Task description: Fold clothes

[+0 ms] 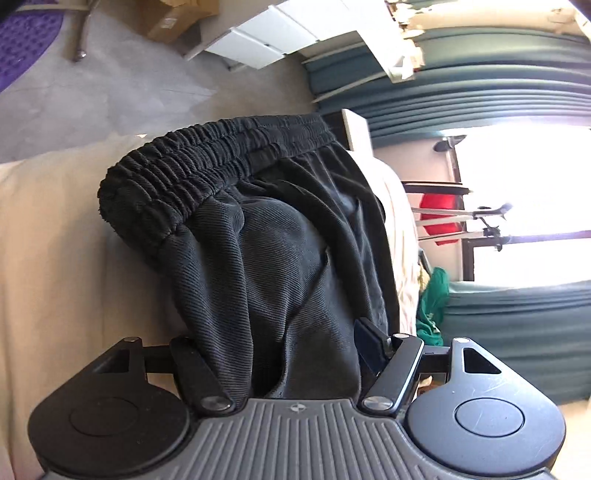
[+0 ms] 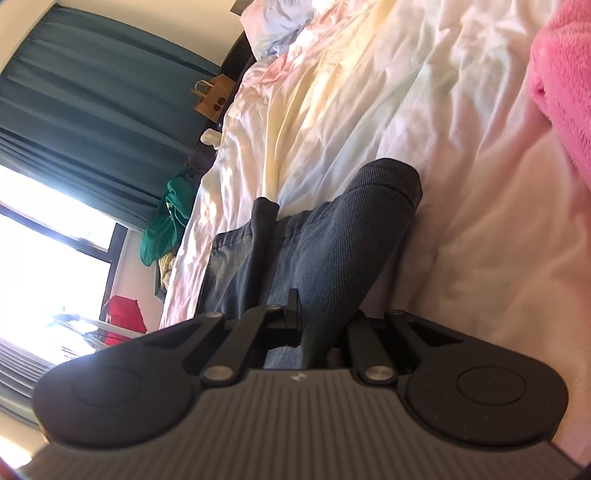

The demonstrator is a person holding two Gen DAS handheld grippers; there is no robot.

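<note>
Black ribbed shorts [image 1: 266, 251] with a gathered elastic waistband [image 1: 192, 166] fill the left wrist view, bunched between the fingers of my left gripper [image 1: 280, 354], which is shut on the cloth. In the right wrist view the same dark shorts [image 2: 325, 251] lie on the white bed sheet [image 2: 424, 110]. My right gripper [image 2: 317, 325] is shut on a fold of them. The fingertips of both grippers are hidden in cloth.
A pink fluffy garment [image 2: 565, 96] lies on the bed at the right. A green garment [image 2: 166, 225] hangs at the bed's edge by the teal curtains [image 2: 81, 110]. A paper bag [image 2: 214, 96] stands past the bed. White drawers [image 1: 266, 37] and a cardboard box [image 1: 173, 18] are on the floor.
</note>
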